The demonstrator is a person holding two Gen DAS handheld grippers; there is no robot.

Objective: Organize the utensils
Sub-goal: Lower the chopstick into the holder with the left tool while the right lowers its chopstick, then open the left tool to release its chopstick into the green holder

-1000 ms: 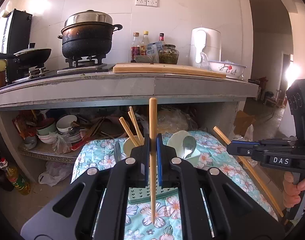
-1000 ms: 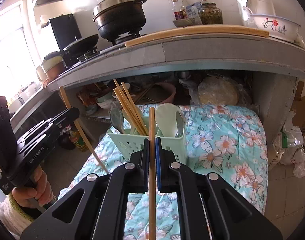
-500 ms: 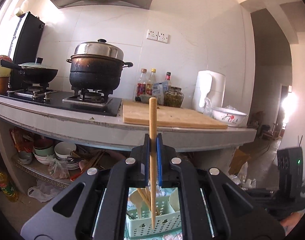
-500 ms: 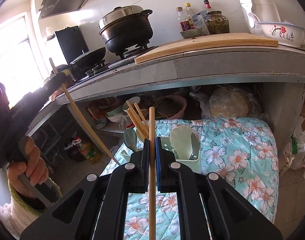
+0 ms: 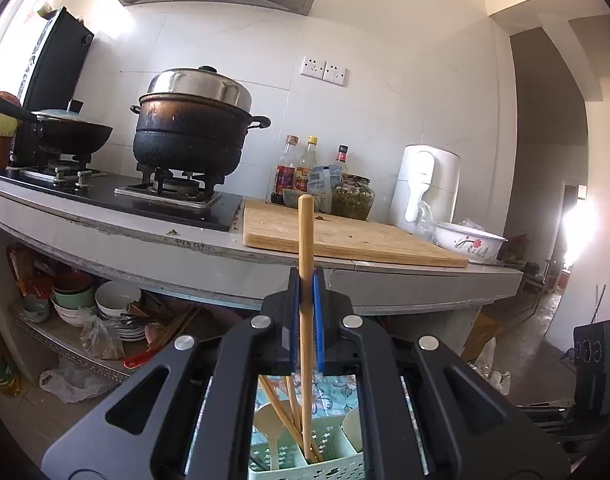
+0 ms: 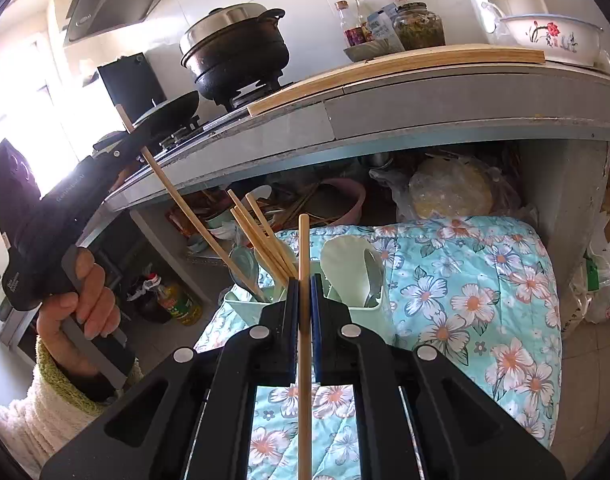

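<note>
Floral cloth [image 6: 485,280] spread over the low table under the worktop [image 6: 425,96], pale green caddy [image 6: 241,300] standing near its far left corner. Already stowed in the caddy: several wooden chopsticks [image 6: 261,236] leaning left in the middle slot, a pale spoon [image 6: 349,264] and a metal one in the right-hand slot, another spoon at the left. Left gripper [image 5: 305,312] clamped on one more chopstick [image 5: 305,264], held nearly upright, lower tip down inside the caddy's middle slot among the others, not yet let go. Right gripper [image 6: 304,312] likewise pinched on its own chopstick [image 6: 304,264], poised just short of the caddy's near wall. Judged well along: most pieces filed, one chopstick about to drop in, one more to follow. No loose pieces visible on the cloth.
</note>
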